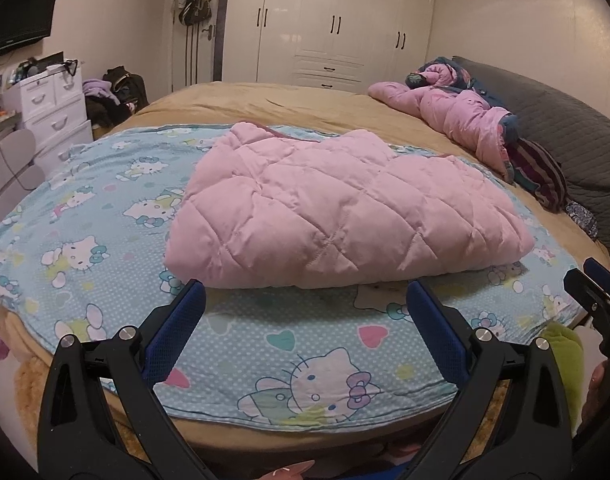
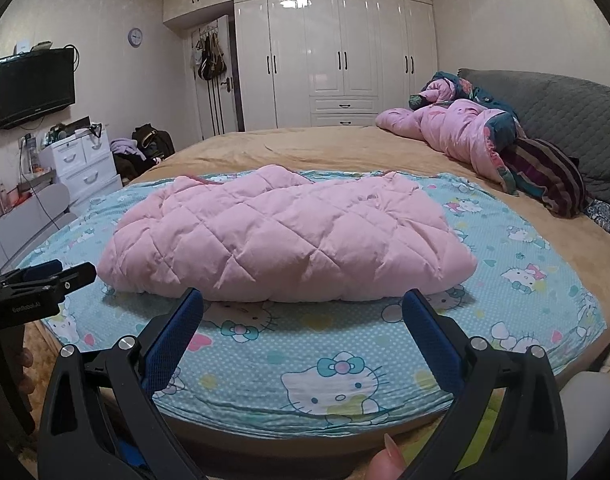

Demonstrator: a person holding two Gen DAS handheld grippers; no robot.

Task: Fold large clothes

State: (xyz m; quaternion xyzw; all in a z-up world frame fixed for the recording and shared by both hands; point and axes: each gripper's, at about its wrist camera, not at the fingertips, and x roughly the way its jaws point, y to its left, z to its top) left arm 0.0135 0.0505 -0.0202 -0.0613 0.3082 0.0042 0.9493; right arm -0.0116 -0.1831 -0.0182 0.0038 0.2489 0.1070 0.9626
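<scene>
On the near half of a wide bed, a pale pink diamond-quilted padded jacket (image 1: 337, 208) lies folded into a thick bundle on a light blue cotton sheet printed with white cartoon cats (image 1: 105, 208), which is spread over a tan bedcover (image 1: 289, 100). Both claws hang over the near edge of that sheet, just short of the bundle and not touching it. From its own camera, the left gripper (image 1: 307, 294) shows black arms and blue-padded fingers (image 1: 181, 324) spread wide apart, with nothing between them; the right gripper (image 2: 305, 302) stands the same way in its view, jaws wide and empty. Each gripper also appears at the margin of the other's view, the right one (image 1: 597, 284) at the right side and the left one (image 2: 45, 278) at the left. Farther back, near a grey quilted headboard (image 2: 565, 108), a crumpled pink duvet (image 2: 457, 128) lies well apart from the jacket, with a dark striped cloth (image 2: 545, 168) beside it. White glossy wardrobe doors (image 2: 345, 60) fill the far wall, a black television (image 2: 33, 86) hangs on the left wall, and a white drawer unit (image 2: 83, 160) stands below it.
</scene>
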